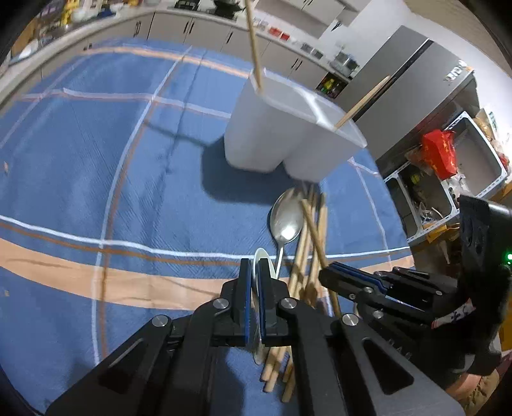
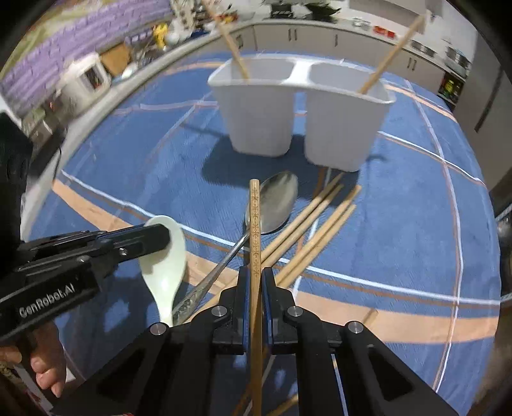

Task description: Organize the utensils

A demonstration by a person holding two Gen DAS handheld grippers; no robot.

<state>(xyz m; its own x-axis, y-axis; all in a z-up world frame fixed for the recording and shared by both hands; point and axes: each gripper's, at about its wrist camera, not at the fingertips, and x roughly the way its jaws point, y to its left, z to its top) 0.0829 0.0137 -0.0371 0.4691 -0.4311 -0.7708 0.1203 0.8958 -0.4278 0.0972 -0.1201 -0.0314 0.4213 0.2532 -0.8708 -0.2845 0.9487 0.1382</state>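
Note:
My left gripper [image 1: 254, 265] is shut on the bowl of a white ceramic spoon [image 1: 263, 251]; the right wrist view shows that spoon [image 2: 164, 262] lifted off the cloth in the left gripper [image 2: 166, 235]. My right gripper [image 2: 255, 270] is shut on a carved wooden chopstick [image 2: 255, 217] that sticks up between its pads. A metal spoon [image 2: 278, 201] and several loose chopsticks [image 2: 320, 230] lie on the cloth just beyond. Behind them stands a white two-compartment holder [image 2: 297, 112] with one chopstick leaning in each compartment. In the left wrist view the right gripper [image 1: 323, 273] grips its chopstick [image 1: 312, 230].
A blue plaid tablecloth [image 1: 128, 160] covers the table. Kitchen cabinets [image 1: 198, 28] and a grey refrigerator [image 1: 416, 89] stand behind, and a metal shelf with a red bag [image 1: 438, 153] is to the right. A person's hand [image 2: 48, 368] holds the left gripper's handle.

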